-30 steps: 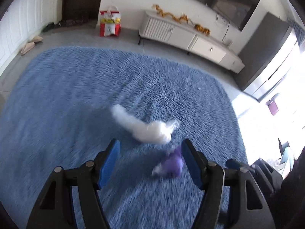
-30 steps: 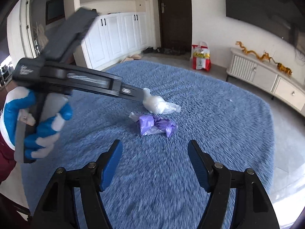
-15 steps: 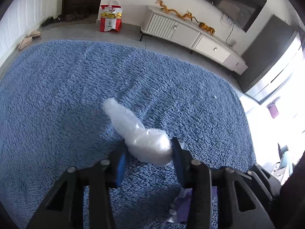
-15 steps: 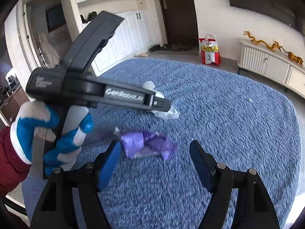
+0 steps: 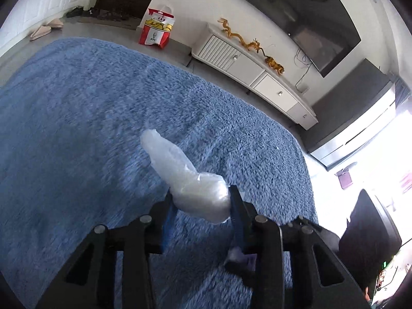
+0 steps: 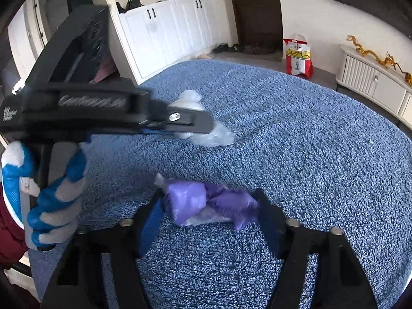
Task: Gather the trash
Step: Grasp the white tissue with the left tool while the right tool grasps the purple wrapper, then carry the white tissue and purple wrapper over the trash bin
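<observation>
L gripper (image 5: 200, 203): clamped on white bag (image 5: 185, 177), pads pressed on both sides of its fat end; thin end sticks out past the tips over blue rug (image 5: 77, 116). Jaws have just been closing, bag between them. Seen from R cam: L gripper (image 6: 198, 126) held by gloved hand (image 6: 49, 193), white bag (image 6: 206, 131) at its tip, low over the rug, contact w/ rug can't tell.

R gripper (image 6: 208, 206): jaws apart, have just been closing, purple bag (image 6: 206, 203) between them on rug (image 6: 309, 141). L pad right at bag's edge, R pad touching or just beside; firm pinch not seen.

Bkgd: KFC bag (image 6: 298, 56) on floor past rug, white cabinet (image 5: 252, 69) along wall w/ gold dragon (image 5: 247, 43) on top.
</observation>
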